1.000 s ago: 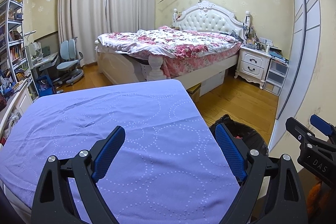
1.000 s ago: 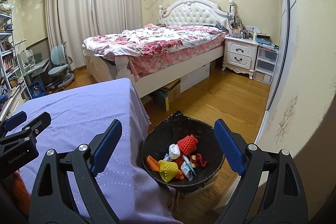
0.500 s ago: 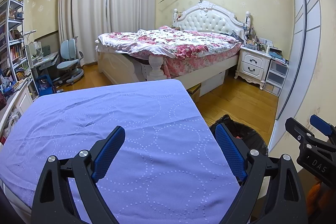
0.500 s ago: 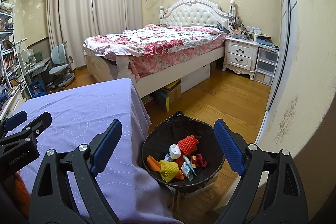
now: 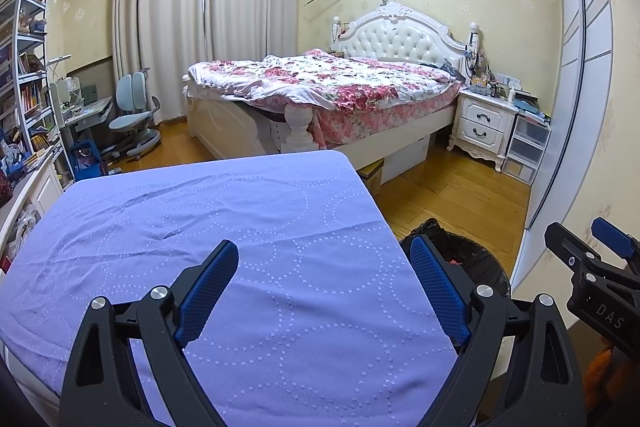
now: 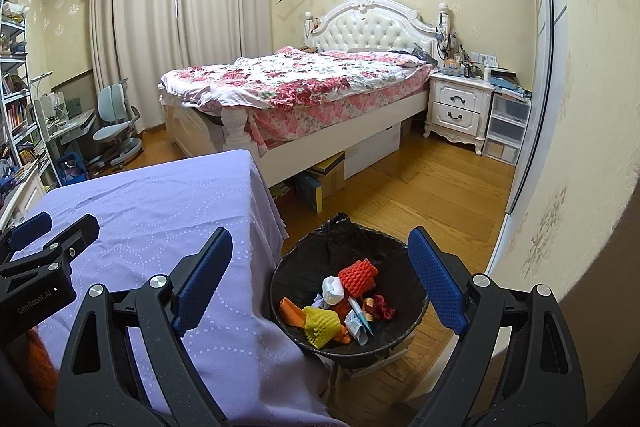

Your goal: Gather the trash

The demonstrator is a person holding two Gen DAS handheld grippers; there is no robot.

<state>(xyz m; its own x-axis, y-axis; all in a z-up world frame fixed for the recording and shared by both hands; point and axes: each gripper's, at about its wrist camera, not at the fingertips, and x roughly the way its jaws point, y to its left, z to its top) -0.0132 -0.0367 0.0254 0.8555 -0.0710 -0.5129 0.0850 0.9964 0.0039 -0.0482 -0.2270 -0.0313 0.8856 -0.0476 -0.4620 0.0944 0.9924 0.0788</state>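
In the left wrist view, the left gripper (image 5: pixel 324 287) fills the bottom of the frame with its jaws spread wide and nothing between them; below the blue pads (image 5: pixel 208 291) lies only the lilac cloth of the desk (image 5: pixel 224 211), which they do not touch. At the right edge of that cloth, lower right of centre, the black-lined trash bin (image 5: pixel 476 259) shows partly behind the right-hand pad, and at the far right edge the right gripper (image 5: pixel 592 267) juts into the frame. In the right wrist view, the left gripper (image 6: pixel 44 243) shows at the left edge above the desk (image 6: pixel 168 211). The right gripper (image 6: pixel 320 279) sits at the bottom centre, jaws equally wide and holding nothing. Seen between its pads, standing on the wooden floor (image 6: pixel 420 195) just beside the draped desk corner, the trash bin (image 6: pixel 288 275) holds the trash (image 6: pixel 344 303): a red foam net, a yellow foam net, a white crumpled wad, orange scraps and a wrapper. A floral-covered bed (image 6: pixel 300 83) stands in the background.
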